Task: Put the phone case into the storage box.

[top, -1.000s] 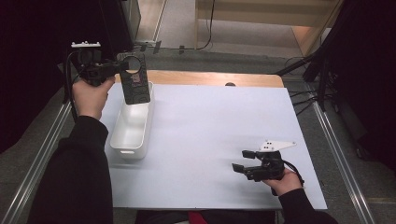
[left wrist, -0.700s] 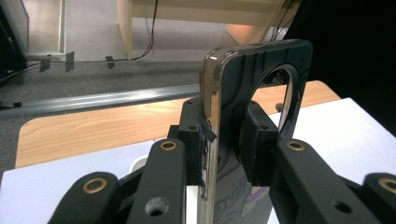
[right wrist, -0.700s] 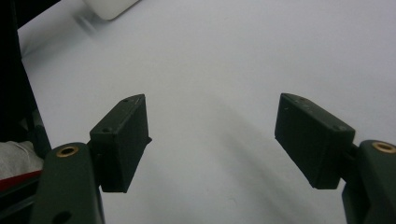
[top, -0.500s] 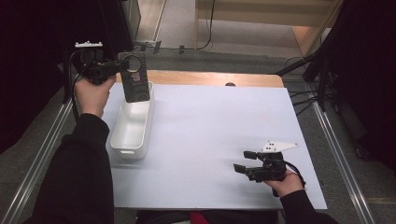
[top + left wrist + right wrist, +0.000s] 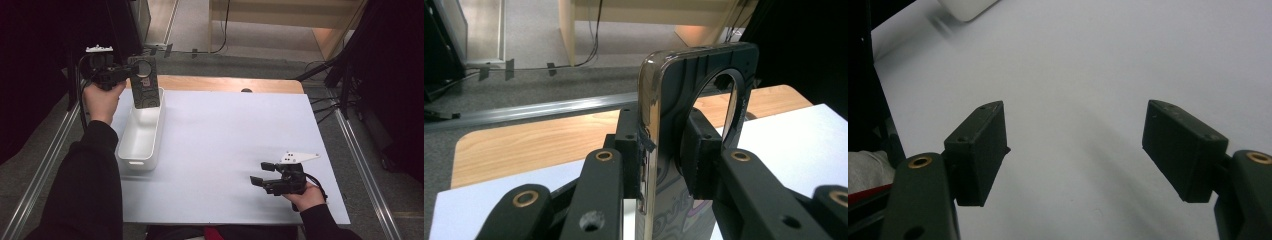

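Above the white bin (image 5: 140, 134), the left hand-held gripper (image 5: 131, 73) grips a phone case (image 5: 146, 82).

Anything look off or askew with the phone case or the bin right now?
Nothing stands out. The left gripper holds the phone case upright above the far end of the white bin, which sits square on the table. The right gripper rests open.

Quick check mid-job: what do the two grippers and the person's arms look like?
Both grippers are black with blocky jaws and brass-coloured rivets. The left gripper carries a white top piece and a black cable; the right gripper carries a pale three-cornered plate and a cable. Both sleeves are black.
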The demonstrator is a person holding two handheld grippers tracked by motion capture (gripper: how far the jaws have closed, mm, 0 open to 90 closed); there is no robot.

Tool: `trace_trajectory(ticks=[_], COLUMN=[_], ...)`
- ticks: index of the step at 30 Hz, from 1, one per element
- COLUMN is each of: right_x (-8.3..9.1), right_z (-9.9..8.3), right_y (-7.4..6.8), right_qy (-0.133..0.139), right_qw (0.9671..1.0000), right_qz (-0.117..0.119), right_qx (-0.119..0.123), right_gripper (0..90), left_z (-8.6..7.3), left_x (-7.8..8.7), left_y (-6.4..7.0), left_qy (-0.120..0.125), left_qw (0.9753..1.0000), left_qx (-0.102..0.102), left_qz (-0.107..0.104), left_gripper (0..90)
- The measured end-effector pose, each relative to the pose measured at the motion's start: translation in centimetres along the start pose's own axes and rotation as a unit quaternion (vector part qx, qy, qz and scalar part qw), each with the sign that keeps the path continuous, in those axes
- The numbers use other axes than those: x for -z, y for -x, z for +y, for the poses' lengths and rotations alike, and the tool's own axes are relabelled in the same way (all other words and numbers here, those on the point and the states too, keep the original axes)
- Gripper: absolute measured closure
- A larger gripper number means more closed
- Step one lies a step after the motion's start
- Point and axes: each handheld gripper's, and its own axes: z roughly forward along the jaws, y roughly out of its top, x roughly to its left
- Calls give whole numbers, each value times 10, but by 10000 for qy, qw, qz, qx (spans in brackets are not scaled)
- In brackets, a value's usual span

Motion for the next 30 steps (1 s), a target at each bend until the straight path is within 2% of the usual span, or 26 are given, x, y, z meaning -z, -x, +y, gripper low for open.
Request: trace_trajectory(ticks=[5,9,15,21,25,30], right_x=[1,2,1,2,3,5], right_z=[0,0,0,0,0,1], right_y=[0,0,-1,-1,-1,-1], right_qy=[19,24,31,62,70,75], right_qw=[10000,10000,10000,10000,10000,9999], right_qz=[-10,-2,16,21,16,-4], right_qx=[-11,-14,-12,-45,-49,-73], right_gripper=[252,252,251,252,252,252], left_z=[-3,-5,-8,-9,-11,-14], left_x=[-7,-13,-19,-22,-24,-29], left_y=[-4,-4,-8,-11,-15,-17], left_qy=[-40,-122,-153,-109,-36,-101], left_qw=[10000,9999,9999,9999,9998,9999], left_qx=[24,-47,53,55,179,121], left_qz=[-60,28,21,28,-40,26], left_gripper=[726,725,725,724,724,724])
